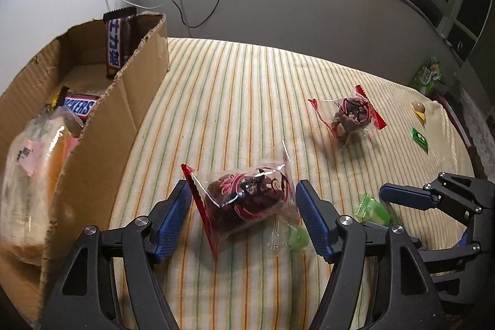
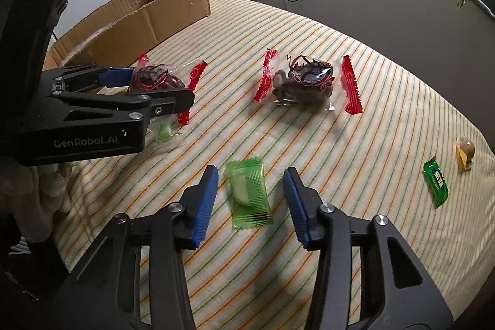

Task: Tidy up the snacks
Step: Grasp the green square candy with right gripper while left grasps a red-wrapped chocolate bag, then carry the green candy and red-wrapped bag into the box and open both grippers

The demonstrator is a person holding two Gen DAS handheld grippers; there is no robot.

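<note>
A torn cardboard box (image 1: pixel 92 126) stands on the striped table (image 1: pixel 247 82) at the left tool's ten o'clock. Inside it a chocolate bar (image 1: pixel 119 40) stands upright against the far wall, a second chocolate bar (image 1: pixel 79 107) lies flat nearer, and a clear bag of pale snacks (image 1: pixel 34 169) fills the near end.

The left tool (image 1: pixel 244 212) is spread wide with a red-edged date packet (image 1: pixel 247 200) between its blue pads, which do not press it. A small green candy (image 1: pixel 297 237) lies just beside that packet at five o'clock.

The right tool (image 2: pixel 250 200) also stands open, a green wafer packet (image 2: pixel 249 194) between its pads, untouched. A second date packet (image 2: pixel 306 82) lies at its twelve o'clock, and a green sachet (image 2: pixel 436 181) and a round toffee (image 2: pixel 465 149) at three.
</note>
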